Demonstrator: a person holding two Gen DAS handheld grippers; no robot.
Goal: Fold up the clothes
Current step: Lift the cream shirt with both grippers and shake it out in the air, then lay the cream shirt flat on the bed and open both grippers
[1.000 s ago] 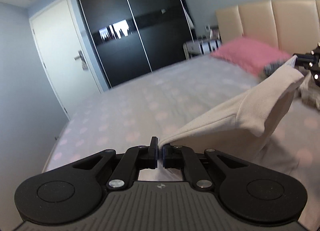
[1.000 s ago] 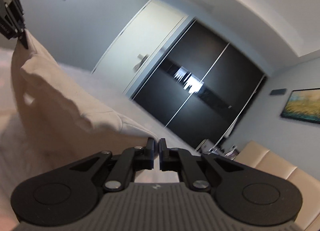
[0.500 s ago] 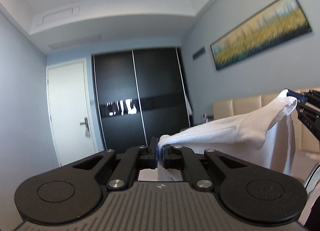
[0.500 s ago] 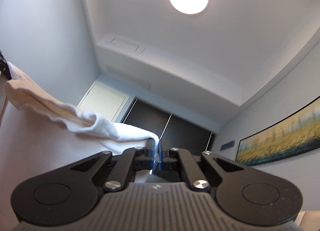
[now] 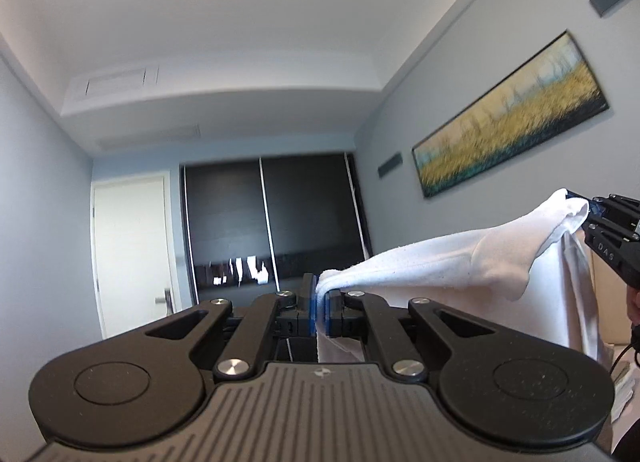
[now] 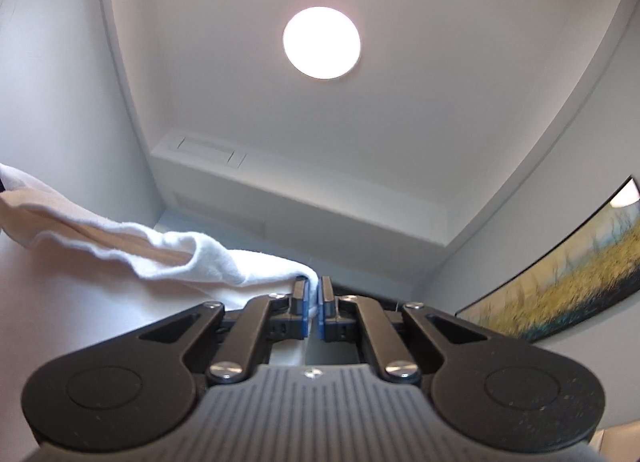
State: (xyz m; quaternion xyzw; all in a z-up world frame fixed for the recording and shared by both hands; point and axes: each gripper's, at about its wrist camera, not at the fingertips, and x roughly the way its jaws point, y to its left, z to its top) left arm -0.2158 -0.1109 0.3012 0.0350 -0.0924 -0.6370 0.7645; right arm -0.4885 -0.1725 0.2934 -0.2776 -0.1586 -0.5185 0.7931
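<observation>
the folding looks barely begun: the white garment hangs in the air, no crease made yet as far as these views show, so the laying flat and all the folds are left. the left gripper is pinched tight on one edge of the cloth, which runs off to its right to the right gripper, clamped on the other end. from the right gripper's own view the fabric trails away to its left. the cloth is soft, thick and slightly fuzzy, its top edge stretched between the claws with a shallow sag, the body hanging below in loose folds; a tan inner face shows where it rolls over.
</observation>
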